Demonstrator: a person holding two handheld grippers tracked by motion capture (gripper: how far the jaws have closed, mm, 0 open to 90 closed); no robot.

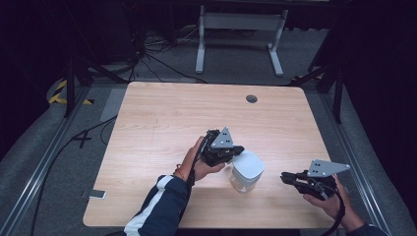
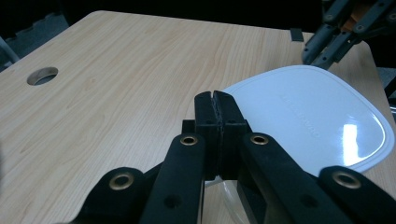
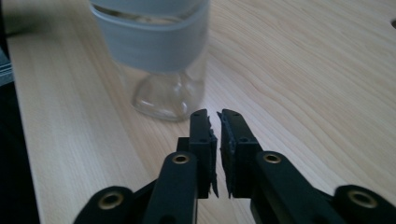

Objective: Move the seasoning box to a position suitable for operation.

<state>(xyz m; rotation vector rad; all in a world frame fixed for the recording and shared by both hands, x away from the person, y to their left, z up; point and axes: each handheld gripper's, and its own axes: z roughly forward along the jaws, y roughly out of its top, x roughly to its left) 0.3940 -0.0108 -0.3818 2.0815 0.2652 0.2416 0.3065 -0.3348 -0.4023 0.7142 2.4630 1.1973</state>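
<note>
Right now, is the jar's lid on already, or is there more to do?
Done: the white lid sits on top of the clear jar. In hand: the left gripper, jaws shut, is at the lid's edge; the right gripper, empty with jaws nearly together, is off to the side. Whether the lid is fully sealed I cannot tell.

The jar [image 1: 247,171] is the 1 obstacle on the counter [image 1: 162,118]. The left gripper [image 1: 235,150] blocks its near-left side at the lid; the right gripper [image 1: 286,177] hangs apart to its right. Beyond the jar, all bare wood.
</note>
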